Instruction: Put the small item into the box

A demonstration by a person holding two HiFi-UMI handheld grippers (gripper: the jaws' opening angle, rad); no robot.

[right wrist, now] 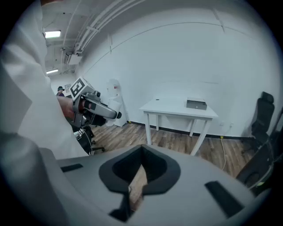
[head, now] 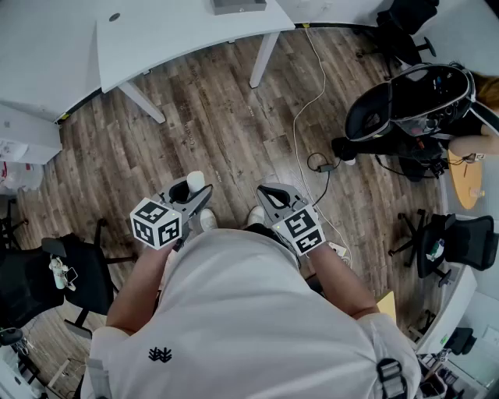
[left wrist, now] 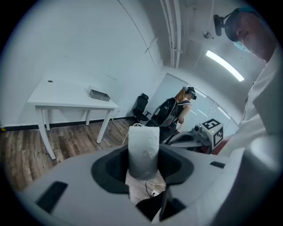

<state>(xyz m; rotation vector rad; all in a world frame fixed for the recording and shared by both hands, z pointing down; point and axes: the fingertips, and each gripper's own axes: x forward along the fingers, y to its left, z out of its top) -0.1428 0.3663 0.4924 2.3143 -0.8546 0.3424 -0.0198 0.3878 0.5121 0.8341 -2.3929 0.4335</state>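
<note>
The small item is a white cylinder [left wrist: 143, 150] standing upright between the jaws of my left gripper [left wrist: 143, 154], which is shut on it. In the head view the same white cylinder [head: 196, 181] sticks up from the left gripper [head: 193, 193], held in front of my body above the wooden floor. My right gripper [head: 269, 193] hangs beside it with its jaws together and nothing in them [right wrist: 140, 155]. A flat grey box [left wrist: 99, 94] lies on a white table [left wrist: 57, 95] some way ahead; it shows too as the grey box [right wrist: 196, 104] and at the top edge, grey box [head: 239, 6].
The white table [head: 179, 35] stands by the far wall. A white cable [head: 308, 109] runs across the floor. A black office chair [head: 405, 101] and another person [left wrist: 183, 103] are at the right. Further black chairs [head: 74, 273] stand at the left.
</note>
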